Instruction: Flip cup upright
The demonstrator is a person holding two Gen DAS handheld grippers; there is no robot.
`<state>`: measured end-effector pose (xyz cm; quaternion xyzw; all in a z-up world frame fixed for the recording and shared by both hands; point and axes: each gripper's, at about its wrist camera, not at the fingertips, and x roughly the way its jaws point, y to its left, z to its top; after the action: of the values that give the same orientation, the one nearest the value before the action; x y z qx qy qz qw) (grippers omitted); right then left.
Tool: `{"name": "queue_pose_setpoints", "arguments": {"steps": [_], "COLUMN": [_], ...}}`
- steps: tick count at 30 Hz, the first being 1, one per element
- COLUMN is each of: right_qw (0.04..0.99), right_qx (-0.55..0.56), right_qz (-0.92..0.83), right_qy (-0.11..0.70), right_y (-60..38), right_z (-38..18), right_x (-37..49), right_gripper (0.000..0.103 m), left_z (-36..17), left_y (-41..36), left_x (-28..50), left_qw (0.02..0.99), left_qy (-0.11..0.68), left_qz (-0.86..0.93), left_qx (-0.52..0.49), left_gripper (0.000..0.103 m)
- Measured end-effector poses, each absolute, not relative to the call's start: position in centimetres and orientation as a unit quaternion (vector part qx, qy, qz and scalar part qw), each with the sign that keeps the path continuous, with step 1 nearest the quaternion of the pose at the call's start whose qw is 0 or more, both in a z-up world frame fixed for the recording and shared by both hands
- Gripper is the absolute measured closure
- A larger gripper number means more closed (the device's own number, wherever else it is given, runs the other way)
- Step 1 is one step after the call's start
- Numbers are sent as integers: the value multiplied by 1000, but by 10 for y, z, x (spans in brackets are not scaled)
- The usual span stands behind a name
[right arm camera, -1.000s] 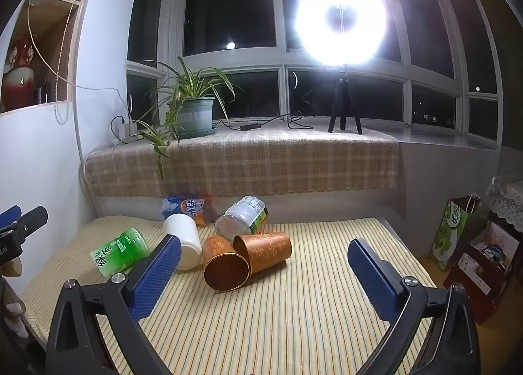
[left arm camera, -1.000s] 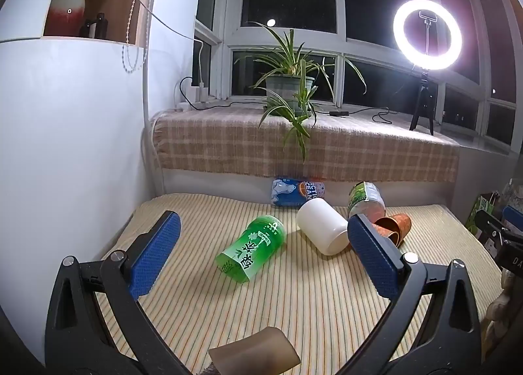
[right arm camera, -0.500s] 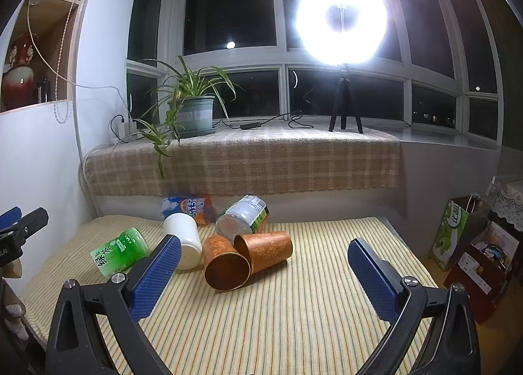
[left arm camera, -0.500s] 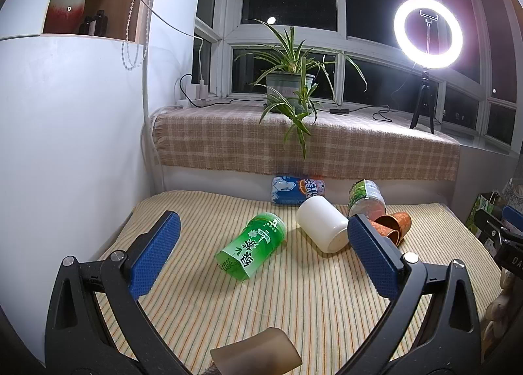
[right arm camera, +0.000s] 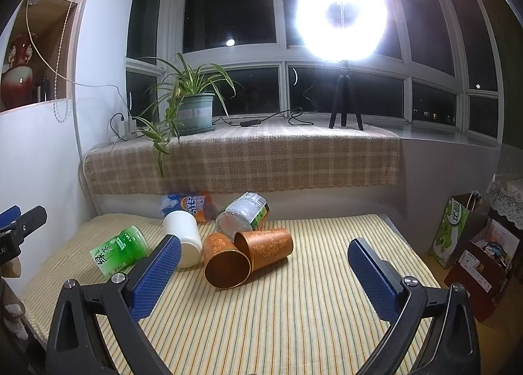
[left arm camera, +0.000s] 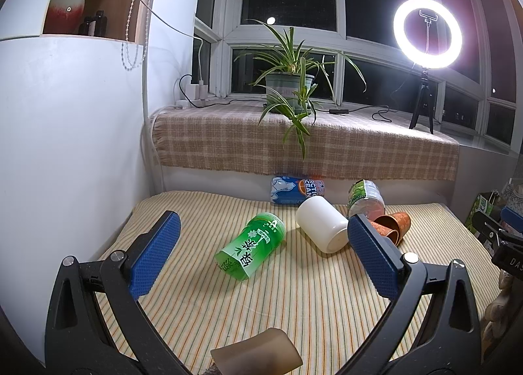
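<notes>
Left wrist view, far left of frame: left gripper (left arm camera: 261, 257) with blue pads spread wide, nothing between them, raised above the striped mat (left arm camera: 294, 303).

Centre of frame: green cup (left arm camera: 250, 246) on its side, printed label up, open mouth toward the camera at lower left. Just right of it, a white cup (left arm camera: 322, 223) also on its side, mouth toward lower right. Behind both, against the back ledge, a blue-and-orange bottle (left arm camera: 294, 190) lying flat. Right of centre, a clear labelled bottle (left arm camera: 364, 198) tipped over, and orange cups (left arm camera: 392, 226) partly hidden by the right pad.

Right wrist view, left to right: green cup (right arm camera: 119, 249) at lower left; white cup (right arm camera: 184, 239) touching the left pad's outline; two patterned orange cups (right arm camera: 248, 252) lying together at centre, mouths toward the camera. Right gripper (right arm camera: 263, 272) fingers likewise wide apart and empty, held back from the pile.

All cups down; none righted yet. Which one goes first cannot be told.

Handling, judged: green cup looks thin plastic, light, likely to flex and roll. Take it across the mid-body, pads on opposite walls, light squeeze, then rotate mouth up. Orange pair looks stiffer but smooth; they may slide against each other.
</notes>
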<state>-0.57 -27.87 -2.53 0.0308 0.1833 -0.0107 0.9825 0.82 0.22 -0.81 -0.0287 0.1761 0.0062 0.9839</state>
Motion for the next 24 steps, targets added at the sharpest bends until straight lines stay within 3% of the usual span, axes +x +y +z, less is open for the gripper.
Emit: {"name": "queue_pose_setpoints", "arguments": {"steps": [24], "right_qw": [982], "right_qx": [33], "right_qz": [-11], "right_qy": [186], "right_y": [-280], "right_z": [-29], "right_x": [-5], "right_gripper": [0], "left_z": [-9], "left_y": [1], "left_x": [8], "left_qw": [984], "left_qy": [176], "left_qz": [5], "left_qx": [-27], "left_gripper": [0]}}
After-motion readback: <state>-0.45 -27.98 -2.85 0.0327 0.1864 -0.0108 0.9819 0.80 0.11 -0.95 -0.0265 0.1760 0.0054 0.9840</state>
